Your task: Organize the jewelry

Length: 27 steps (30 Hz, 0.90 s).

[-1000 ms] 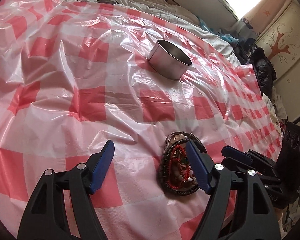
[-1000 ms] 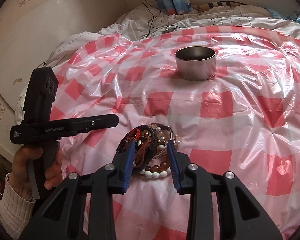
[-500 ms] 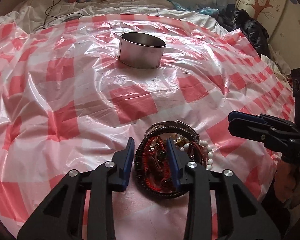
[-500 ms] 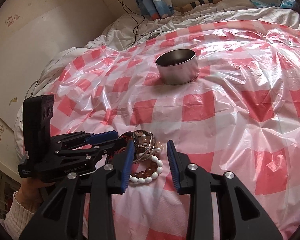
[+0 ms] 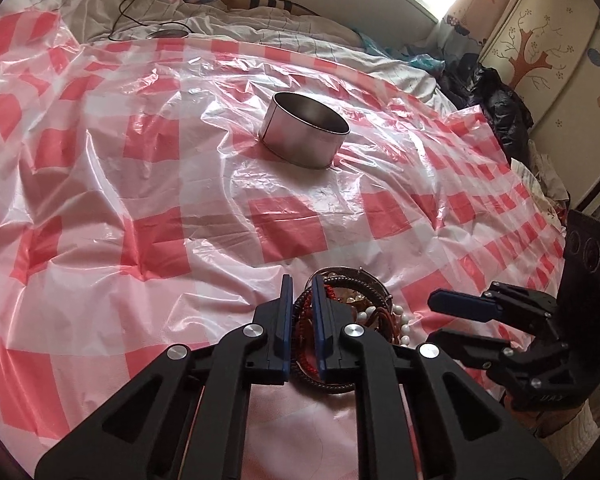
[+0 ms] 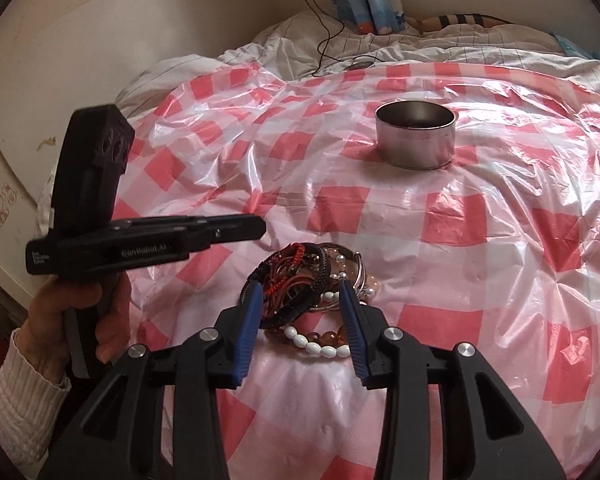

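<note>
A heap of bracelets [image 5: 360,304] [image 6: 300,268] lies on the red-and-white checked plastic sheet [image 5: 204,240]: black braided bands, red cord, and white and amber beads. My left gripper [image 5: 301,280] [image 6: 260,227] hangs just above the heap's left edge with its jaws closing to a narrow slit. Black beads and red cord show through the slit, and nothing hangs from it in the right wrist view. My right gripper [image 6: 299,286] [image 5: 436,318] straddles the near side of the heap, its jaws opening around black bands without pressing on them. A round metal tin [image 5: 306,136] [image 6: 416,140] stands farther back.
The sheet covers a bed with rumpled white bedding [image 6: 380,48] and a black cable [image 6: 324,40] at the far end. Dark clothing [image 5: 500,108] is piled at the bed's right edge by a painted cabinet [image 5: 548,40]. A hand in a white knitted cuff [image 6: 60,312] holds the left gripper.
The left jaws have gone from wide apart to a narrow slit while swinging over the heap's left side. The right jaws have widened a little and hold their place at the heap.
</note>
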### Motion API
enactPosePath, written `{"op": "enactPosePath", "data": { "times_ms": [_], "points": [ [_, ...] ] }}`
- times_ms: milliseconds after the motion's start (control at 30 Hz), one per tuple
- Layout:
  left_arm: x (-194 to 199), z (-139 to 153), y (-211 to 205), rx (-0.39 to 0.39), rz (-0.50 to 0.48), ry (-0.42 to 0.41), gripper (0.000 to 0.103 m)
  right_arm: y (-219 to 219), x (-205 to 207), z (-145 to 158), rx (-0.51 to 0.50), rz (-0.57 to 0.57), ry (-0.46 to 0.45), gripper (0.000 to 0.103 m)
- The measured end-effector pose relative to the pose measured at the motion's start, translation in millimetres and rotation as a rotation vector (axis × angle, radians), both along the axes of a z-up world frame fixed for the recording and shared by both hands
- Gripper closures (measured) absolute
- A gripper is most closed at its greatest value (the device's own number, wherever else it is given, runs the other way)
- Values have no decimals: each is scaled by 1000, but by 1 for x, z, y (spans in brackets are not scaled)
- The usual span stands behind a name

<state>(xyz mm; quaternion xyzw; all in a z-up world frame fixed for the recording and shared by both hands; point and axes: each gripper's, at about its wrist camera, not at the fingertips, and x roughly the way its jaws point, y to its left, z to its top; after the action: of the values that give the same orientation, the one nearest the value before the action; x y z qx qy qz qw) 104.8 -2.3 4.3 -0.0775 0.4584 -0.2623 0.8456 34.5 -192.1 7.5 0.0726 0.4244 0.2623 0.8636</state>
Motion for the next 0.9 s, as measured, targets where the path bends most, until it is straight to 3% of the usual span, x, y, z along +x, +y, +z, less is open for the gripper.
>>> {"op": "enactPosePath", "data": {
  "times_ms": [67, 133, 200, 367, 433, 467, 500, 633, 733, 833, 900],
  "points": [
    [-2, -1, -5, 13, -29, 0, 93, 2, -1, -2, -8, 3, 3, 62],
    [-8, -1, -17, 55, -74, -20, 79, 0, 0, -3, -3, -12, 7, 61],
    [-15, -1, -31, 136, -98, -71, 51, -5, 2, -4, 10, -28, 16, 61],
    [-25, -12, -57, 306, -167, -114, 49, -12, 6, -5, 38, -49, 31, 61],
    [-23, -14, -55, 309, -153, -108, 55, -12, 6, -5, 40, -47, 31, 61],
    [-20, -14, -51, 305, -136, -95, 74, -11, 5, -4, 40, -46, 30, 61],
    [-17, -14, -46, 286, -121, -79, 81, -11, 5, -4, 40, -46, 30, 61],
    [-11, -9, -28, 214, -76, -57, 99, -11, 6, -5, 40, -47, 31, 61],
    [-6, -9, -17, 151, -47, -22, 103, -10, 5, -5, 33, -44, 29, 61],
    [1, -9, -1, -19, -29, 51, 103, -6, 5, -6, 16, -33, 24, 61],
    [2, -7, 5, -52, -7, 52, 103, -3, 4, -7, 3, -27, 22, 61]
  ]
}}
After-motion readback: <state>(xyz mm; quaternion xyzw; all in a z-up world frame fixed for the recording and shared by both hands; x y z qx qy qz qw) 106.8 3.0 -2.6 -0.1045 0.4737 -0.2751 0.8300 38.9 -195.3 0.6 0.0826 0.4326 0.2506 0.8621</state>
